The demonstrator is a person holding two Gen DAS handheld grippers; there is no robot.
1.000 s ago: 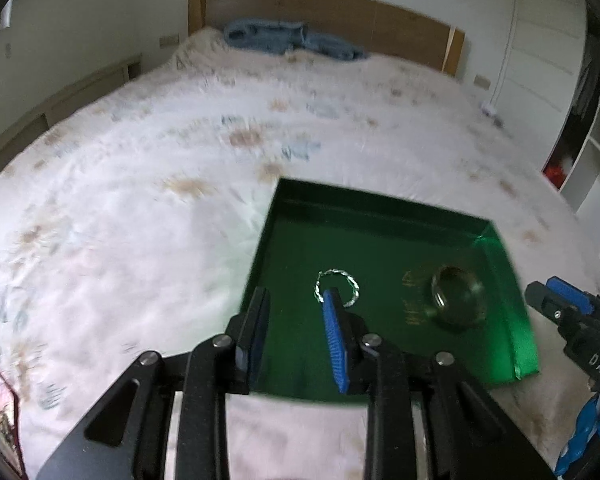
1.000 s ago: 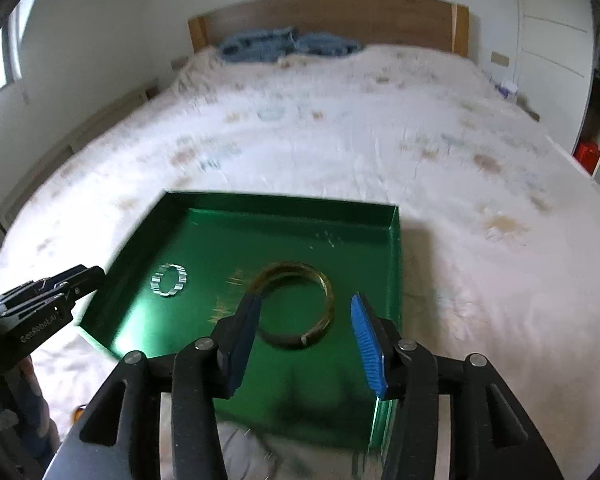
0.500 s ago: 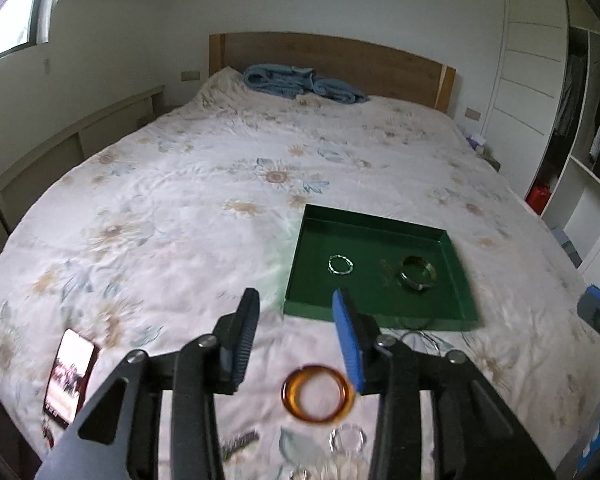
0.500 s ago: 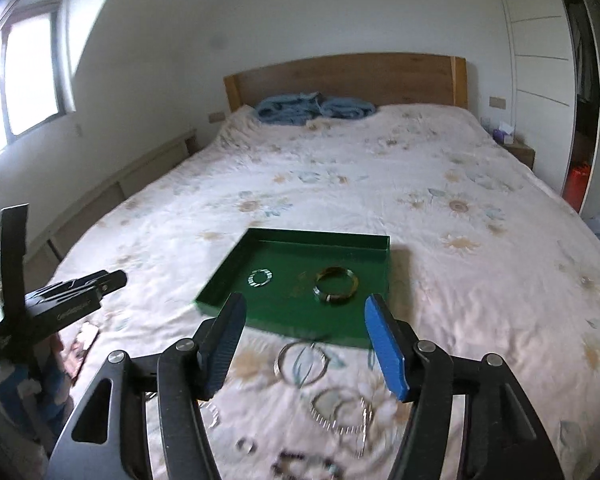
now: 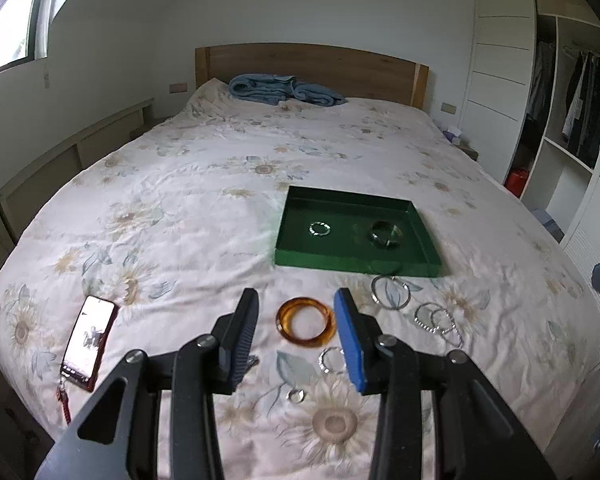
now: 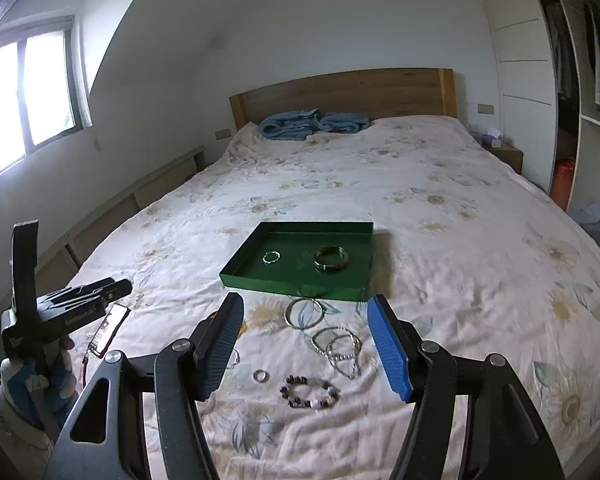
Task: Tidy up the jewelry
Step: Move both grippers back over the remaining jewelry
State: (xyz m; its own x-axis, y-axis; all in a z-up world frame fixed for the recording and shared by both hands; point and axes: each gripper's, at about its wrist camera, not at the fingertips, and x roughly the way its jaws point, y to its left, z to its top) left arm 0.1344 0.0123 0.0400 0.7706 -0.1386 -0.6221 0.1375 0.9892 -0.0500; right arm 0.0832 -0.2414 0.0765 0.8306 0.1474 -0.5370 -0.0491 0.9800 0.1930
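Left wrist view: left gripper (image 5: 296, 334) spread, empty, over amber bangle (image 5: 306, 322) on bedspread (image 5: 188, 208). Green tray (image 5: 340, 259) beyond holds small ring (image 5: 320, 229) left, dark bangle (image 5: 386, 234) right.

Right wrist view: right gripper (image 6: 308, 354) spread, empty; hoops (image 6: 304, 312), beaded bracelet (image 6: 310, 392) not yet sorted. Early stage.

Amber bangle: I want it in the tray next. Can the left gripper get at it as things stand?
Probably yes. The amber bangle lies flat on the bedspread, between the open left gripper's fingers, with nothing covering it.
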